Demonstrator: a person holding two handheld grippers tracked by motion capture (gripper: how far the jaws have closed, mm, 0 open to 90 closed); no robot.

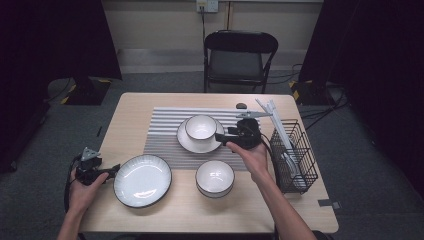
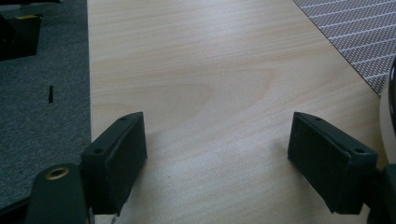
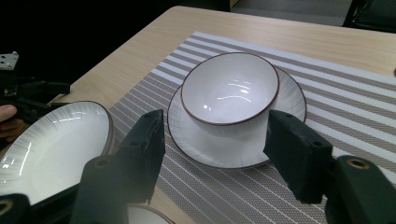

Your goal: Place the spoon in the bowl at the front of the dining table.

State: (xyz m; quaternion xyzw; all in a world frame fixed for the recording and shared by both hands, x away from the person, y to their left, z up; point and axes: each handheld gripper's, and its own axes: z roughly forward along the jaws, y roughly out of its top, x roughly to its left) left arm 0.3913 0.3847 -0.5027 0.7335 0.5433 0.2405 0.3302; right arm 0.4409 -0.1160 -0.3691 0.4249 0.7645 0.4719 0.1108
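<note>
A white bowl (image 1: pixel 201 126) with a dark rim sits on a small white plate (image 1: pixel 186 141) on the striped placemat (image 1: pixel 165 135). My right gripper (image 1: pixel 223 138) hovers just right of that plate, pointing left at it. In the right gripper view its jaws (image 3: pixel 215 123) stand open, with the bowl (image 3: pixel 229 88) and plate (image 3: pixel 289 93) beyond them and nothing gripped. A large ribbed plate (image 1: pixel 142 180) lies at the front left. My left gripper (image 1: pixel 114 170) rests at its left edge, open over bare wood (image 2: pixel 217 144). A second bowl (image 1: pixel 215 177) stands at the front centre.
A black wire basket (image 1: pixel 295 155) holding white utensils stands at the table's right edge, close behind my right hand. A folding chair (image 1: pixel 240 57) faces the far side. The left table edge drops to grey carpet (image 2: pixel 42 93).
</note>
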